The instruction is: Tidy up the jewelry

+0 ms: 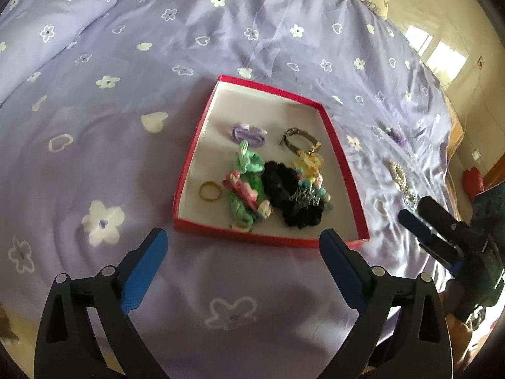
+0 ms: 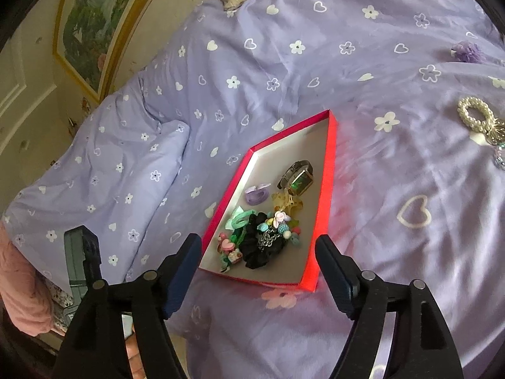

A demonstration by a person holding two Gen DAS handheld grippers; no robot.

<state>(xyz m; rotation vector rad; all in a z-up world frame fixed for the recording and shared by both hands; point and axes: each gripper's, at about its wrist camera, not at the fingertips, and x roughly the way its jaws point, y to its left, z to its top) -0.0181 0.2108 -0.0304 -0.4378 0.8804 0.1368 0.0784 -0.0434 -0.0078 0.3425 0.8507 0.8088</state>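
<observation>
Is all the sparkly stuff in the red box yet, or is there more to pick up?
Mostly done: the red box already holds a watch, a black scrunchie, a gold ring and colourful hair clips. Nothing is in hand: the left gripper and right gripper are both open and empty. Still left on the bedspread: a pearl bracelet and a purple flower piece.

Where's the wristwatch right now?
The wristwatch lies inside the red box on the bed, toward its far end, beside the purple hair tie in the right wrist view.
</observation>
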